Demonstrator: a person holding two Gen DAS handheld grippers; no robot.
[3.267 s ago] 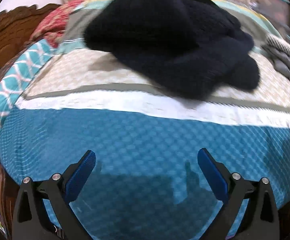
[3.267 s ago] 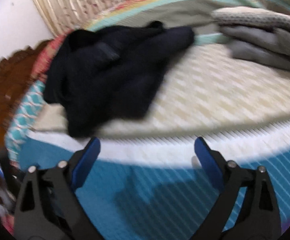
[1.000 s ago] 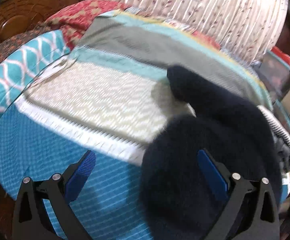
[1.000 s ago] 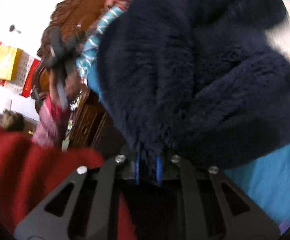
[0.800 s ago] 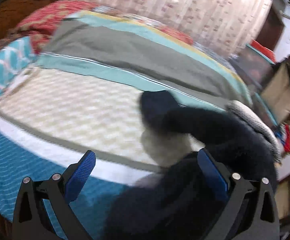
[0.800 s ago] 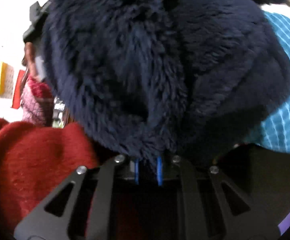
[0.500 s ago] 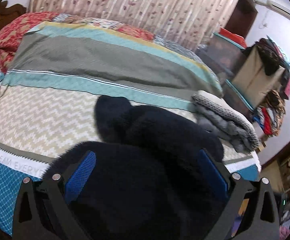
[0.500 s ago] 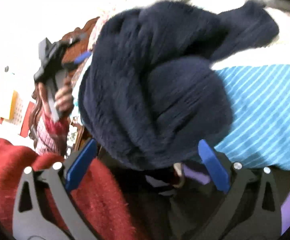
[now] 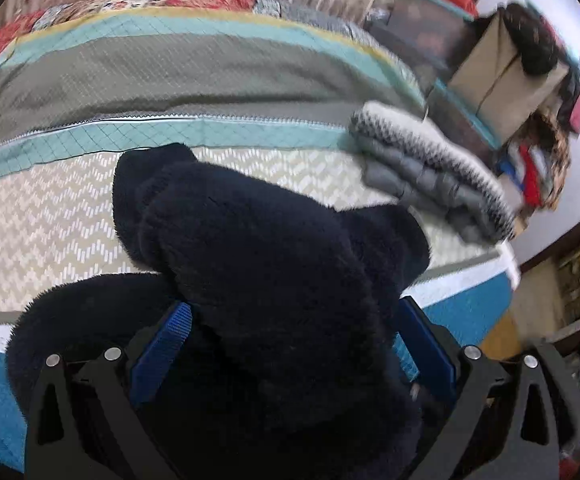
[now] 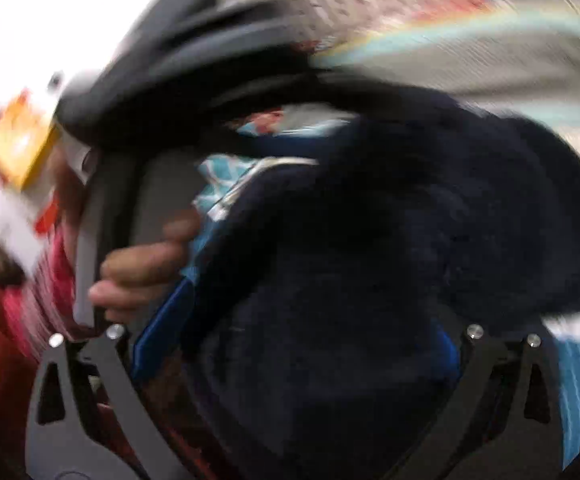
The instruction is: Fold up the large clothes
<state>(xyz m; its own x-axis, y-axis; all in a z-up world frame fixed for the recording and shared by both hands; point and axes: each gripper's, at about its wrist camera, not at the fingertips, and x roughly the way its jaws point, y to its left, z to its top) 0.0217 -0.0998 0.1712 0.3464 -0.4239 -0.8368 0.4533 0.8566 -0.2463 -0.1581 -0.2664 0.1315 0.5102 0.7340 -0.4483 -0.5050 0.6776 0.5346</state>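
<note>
Barely begun: navy fleece point(image 9: 273, 280) heaped unfolded at the bed point(image 9: 49, 216) edge, bunched between both spread grippers, left point(image 9: 290, 344) and right point(image 10: 294, 332); neither clamps it. All folds remain.

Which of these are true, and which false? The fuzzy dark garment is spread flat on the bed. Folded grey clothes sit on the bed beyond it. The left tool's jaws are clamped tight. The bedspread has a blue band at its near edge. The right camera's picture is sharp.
1. The navy fleece garment is spread flat. False: it lies bunched in a heap.
2. A folded grey stack sits on the bed beyond it. True.
3. The left gripper is clamped tight. False: its jaws stand wide apart, fleece between them.
4. The striped bedspread has a blue band at its near edge. True.
5. The right wrist picture is sharp. False: it is motion-blurred.
</note>
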